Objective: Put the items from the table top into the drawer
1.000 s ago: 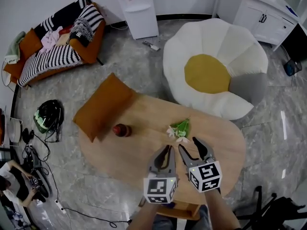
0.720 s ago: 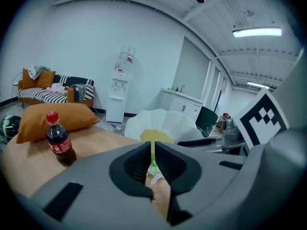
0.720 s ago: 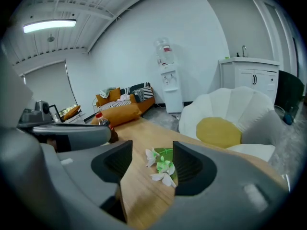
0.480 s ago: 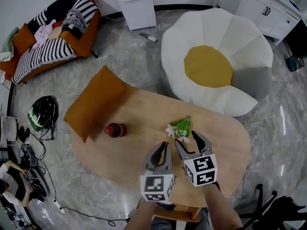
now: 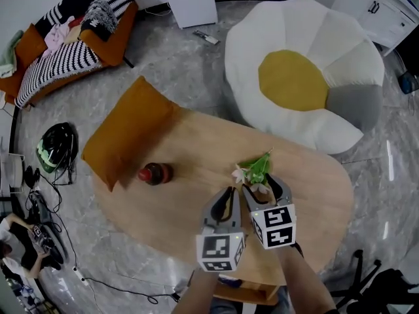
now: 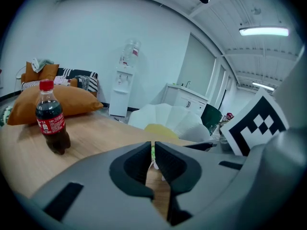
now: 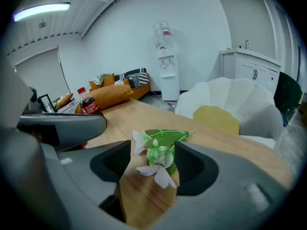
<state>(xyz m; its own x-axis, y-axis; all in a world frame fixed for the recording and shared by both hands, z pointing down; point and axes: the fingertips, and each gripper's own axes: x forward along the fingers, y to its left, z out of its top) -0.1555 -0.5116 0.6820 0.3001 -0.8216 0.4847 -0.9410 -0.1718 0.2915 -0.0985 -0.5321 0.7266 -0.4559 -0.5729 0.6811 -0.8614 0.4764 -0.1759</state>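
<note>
Pale wood fills the middle of the room: an oval table (image 5: 196, 149) on a grey marbled floor, with an orange cushion (image 5: 127, 133) overlapping its far left edge and a flower-shaped beanbag (image 5: 294, 77), white-petalled with a yellow centre, just beyond its far side.

On the right half of the tabletop lies an artificial flower sprig (image 5: 255, 171), flat on the wood. It has white blossoms with small pale-green buds at one end and a broad green leaf and thin stem at the other. Its long axis runs on a slant in the head view, blossoms at the near end towards the person, leaf tip pointing away and to the right, towards the beanbag.

The right gripper (image 5: 262, 186) is low over the sprig, its 2 jaws spread wide, 1 on each side of the blossoms. They have just been opening, and the right gripper view shows daylight between the pads and the petals.

The left gripper (image 5: 230, 195) sits just beside it, jaws pressed together to a thin slit with nothing between them.

A cola bottle (image 5: 154, 173) with a red cap and red label stands upright on the left half of the table, well apart from the sprig.
</note>
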